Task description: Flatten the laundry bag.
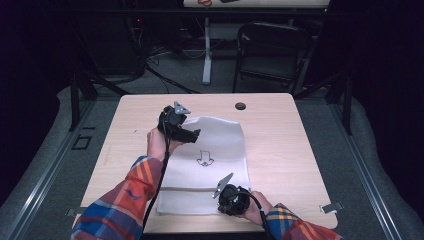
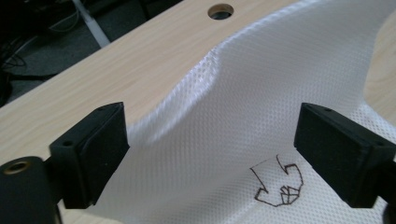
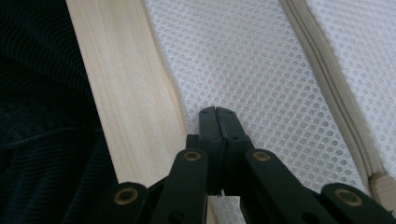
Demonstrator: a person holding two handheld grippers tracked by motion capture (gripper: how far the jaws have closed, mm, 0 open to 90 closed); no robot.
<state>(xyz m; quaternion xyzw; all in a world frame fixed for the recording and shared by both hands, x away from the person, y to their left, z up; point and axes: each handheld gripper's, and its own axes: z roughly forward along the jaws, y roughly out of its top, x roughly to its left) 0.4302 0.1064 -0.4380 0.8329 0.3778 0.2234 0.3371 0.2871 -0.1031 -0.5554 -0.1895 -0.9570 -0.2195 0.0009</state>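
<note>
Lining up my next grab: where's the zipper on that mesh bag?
In the high view, the zipper crosses the white mesh bag near the table's near edge, just left of the right gripper.

High view above the table (image 1: 280, 130) looking forward and down, both tool cameras close over the shared white mesh bag (image 1: 220, 145)

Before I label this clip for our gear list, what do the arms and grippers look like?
Both sleeves are plaid flannel: orange, red, blue, yellow. The left gripper and right gripper are black, each topped by a grey three-cornered plate and trailing a black cable. Their jaws end in blocky black pads with brass-coloured rivets.
</note>
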